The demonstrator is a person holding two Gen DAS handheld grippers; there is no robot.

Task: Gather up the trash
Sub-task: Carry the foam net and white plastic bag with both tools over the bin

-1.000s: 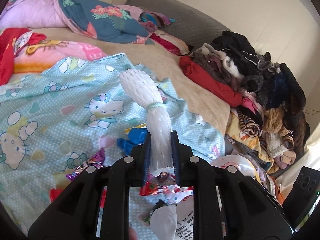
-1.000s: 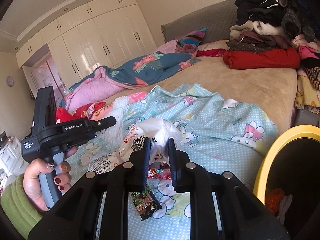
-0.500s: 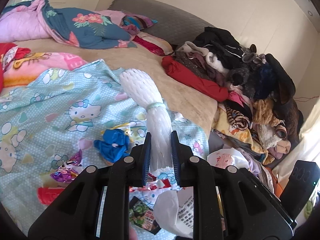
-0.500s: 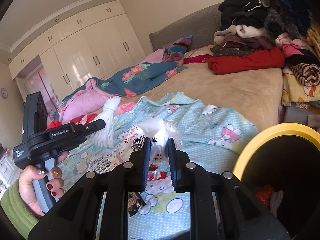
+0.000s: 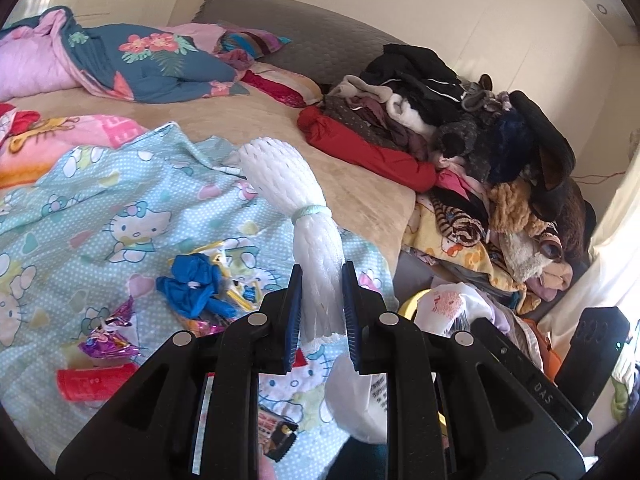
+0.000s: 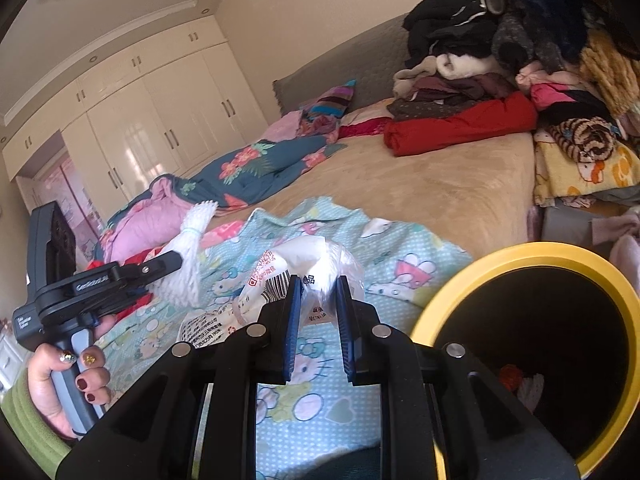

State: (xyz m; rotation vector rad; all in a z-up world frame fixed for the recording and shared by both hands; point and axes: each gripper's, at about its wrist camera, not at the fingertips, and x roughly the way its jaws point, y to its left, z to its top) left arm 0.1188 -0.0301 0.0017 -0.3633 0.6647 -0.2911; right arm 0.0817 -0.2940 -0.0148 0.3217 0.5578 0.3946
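1. Two pieces of trash are in hand right now. The left gripper (image 5: 320,300) is clenched on a white foam net bundle (image 5: 296,216) tied with a pale band, sticking up past the fingertips. The right gripper (image 6: 316,304) is clamped on a crinkly white plastic wrapper (image 6: 304,268) with a barcode.
2. The bin (image 6: 452,292), yellow rim and dark inside, sits just to the right of the right gripper, beside the bed. A few bits already lie at its bottom, something orange-red and something white, so I'd say some collecting is done.
3. Neither held piece is over the opening yet. The wrapper is the closer one; the foam bundle is further left, over the Hello Kitty sheet (image 5: 100,216).
4. Plenty left on that sheet: a crumpled blue thing (image 5: 196,284), a shiny purple candy wrapper (image 5: 108,344), a red packet (image 5: 96,380), a dark snack packet (image 5: 276,436) near the bottom edge.
5. My guess is roughly the middle of the job: dump these two, then several more trips.
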